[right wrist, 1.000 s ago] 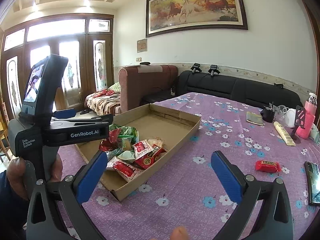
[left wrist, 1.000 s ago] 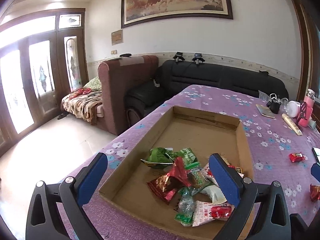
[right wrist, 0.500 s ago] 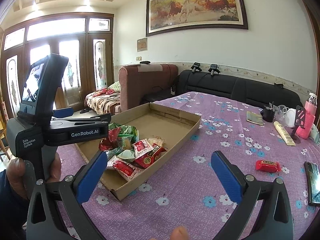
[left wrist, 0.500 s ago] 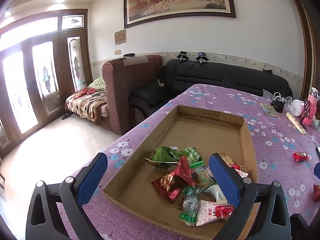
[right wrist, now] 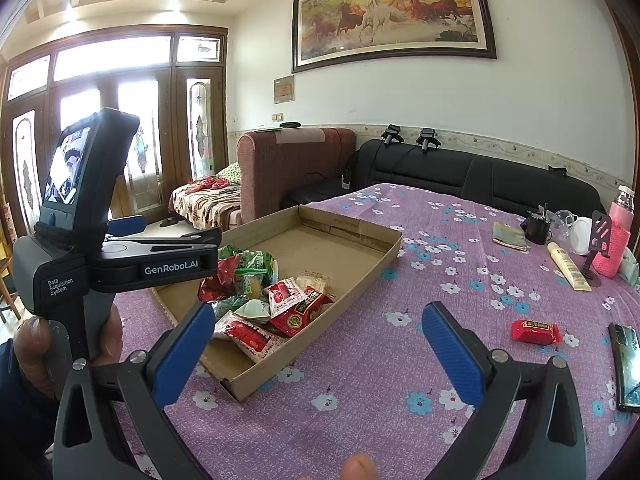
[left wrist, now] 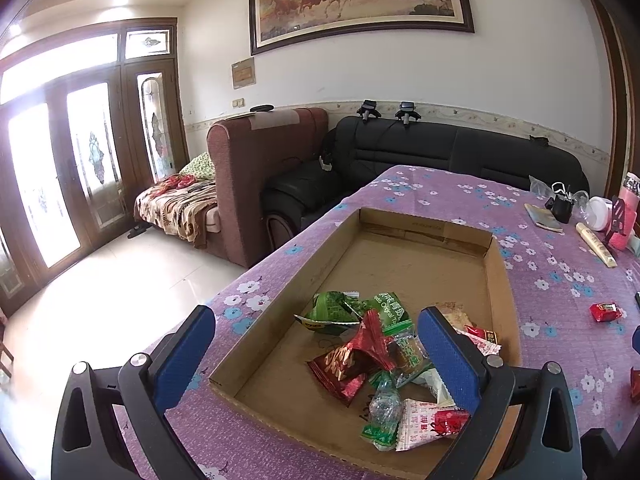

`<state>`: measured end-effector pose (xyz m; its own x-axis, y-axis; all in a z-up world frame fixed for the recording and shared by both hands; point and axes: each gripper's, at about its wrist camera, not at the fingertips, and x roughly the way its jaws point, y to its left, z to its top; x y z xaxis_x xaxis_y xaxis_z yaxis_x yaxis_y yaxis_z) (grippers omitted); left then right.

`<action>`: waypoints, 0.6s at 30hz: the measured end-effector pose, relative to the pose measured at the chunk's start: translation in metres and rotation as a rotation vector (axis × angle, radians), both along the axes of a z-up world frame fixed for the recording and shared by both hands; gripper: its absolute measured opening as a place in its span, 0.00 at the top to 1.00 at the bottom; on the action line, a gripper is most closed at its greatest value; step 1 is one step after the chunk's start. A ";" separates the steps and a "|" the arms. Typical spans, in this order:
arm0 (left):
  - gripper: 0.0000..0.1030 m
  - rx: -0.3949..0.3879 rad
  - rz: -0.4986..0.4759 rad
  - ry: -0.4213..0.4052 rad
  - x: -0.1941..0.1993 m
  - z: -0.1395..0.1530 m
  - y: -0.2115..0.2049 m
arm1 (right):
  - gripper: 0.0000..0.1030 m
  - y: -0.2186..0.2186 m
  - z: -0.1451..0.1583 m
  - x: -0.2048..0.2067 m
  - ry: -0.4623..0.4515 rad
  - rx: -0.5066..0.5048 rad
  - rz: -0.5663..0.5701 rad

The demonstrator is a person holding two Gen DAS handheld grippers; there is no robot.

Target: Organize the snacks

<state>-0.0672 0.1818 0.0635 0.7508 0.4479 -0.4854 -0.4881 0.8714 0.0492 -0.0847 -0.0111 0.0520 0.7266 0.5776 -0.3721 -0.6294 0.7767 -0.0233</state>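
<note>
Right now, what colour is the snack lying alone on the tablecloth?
Red snack, clearest in the right wrist view.

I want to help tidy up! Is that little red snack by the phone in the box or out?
Out. The red snack lies on the purple tablecloth, apart from the cardboard box.

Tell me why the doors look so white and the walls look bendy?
Left wrist view: sunlight through the glass doors glares to white, and the fisheye lens curves the edges. Right wrist view: the doors glare less; the snacks and cardboard tray stay sharp.
</note>
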 end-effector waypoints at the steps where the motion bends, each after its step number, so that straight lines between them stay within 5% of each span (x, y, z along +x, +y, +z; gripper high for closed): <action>1: 0.00 0.000 0.000 -0.001 0.000 0.000 0.000 | 0.00 0.000 0.000 0.000 0.000 0.000 0.000; 18: 0.00 -0.009 0.061 0.006 -0.001 0.000 0.008 | 0.00 0.000 -0.001 0.000 0.006 -0.001 -0.001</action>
